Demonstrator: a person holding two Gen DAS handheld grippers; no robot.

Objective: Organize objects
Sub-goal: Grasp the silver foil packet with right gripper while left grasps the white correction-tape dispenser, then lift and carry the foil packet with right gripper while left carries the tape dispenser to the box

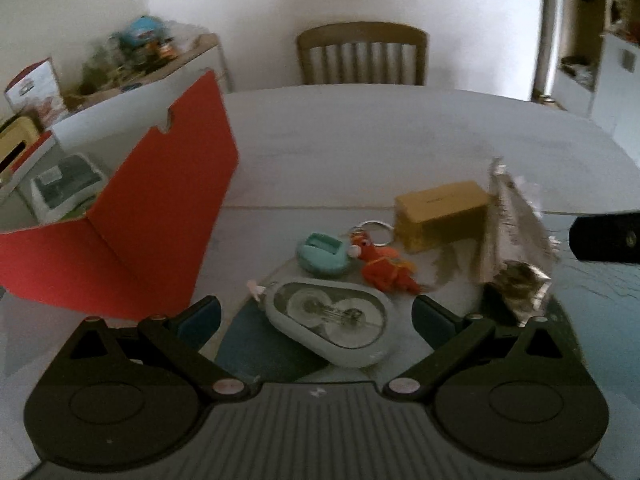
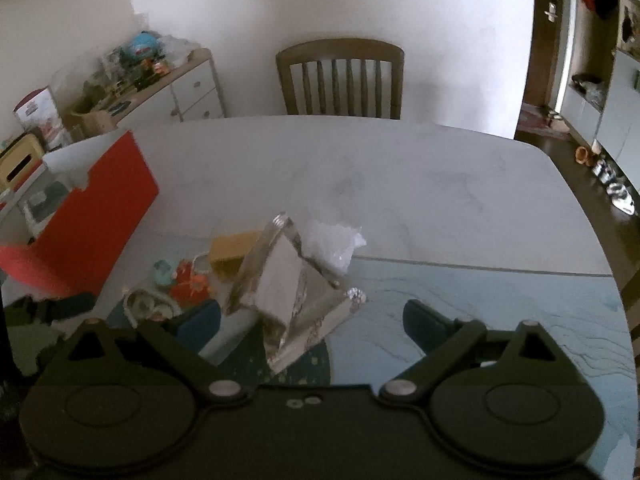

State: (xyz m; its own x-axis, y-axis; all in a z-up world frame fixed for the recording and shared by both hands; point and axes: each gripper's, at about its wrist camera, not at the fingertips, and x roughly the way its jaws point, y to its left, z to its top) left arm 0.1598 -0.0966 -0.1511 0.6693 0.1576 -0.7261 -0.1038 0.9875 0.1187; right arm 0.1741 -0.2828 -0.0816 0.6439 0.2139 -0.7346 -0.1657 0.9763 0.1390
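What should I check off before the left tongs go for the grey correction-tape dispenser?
1. Left tongs open: ok, fingers spread wide.
2. Grey tape dispenser lies between the left fingers: ok.
3. Dispenser apart from the orange keychain toy: ok, a small gap shows.
4. Red box open to take items: ok, one item already inside.
5. Right tongs out of the way: ok, open over the foil packet, to the side.
6. Fingers low enough to grip: cannot tell.
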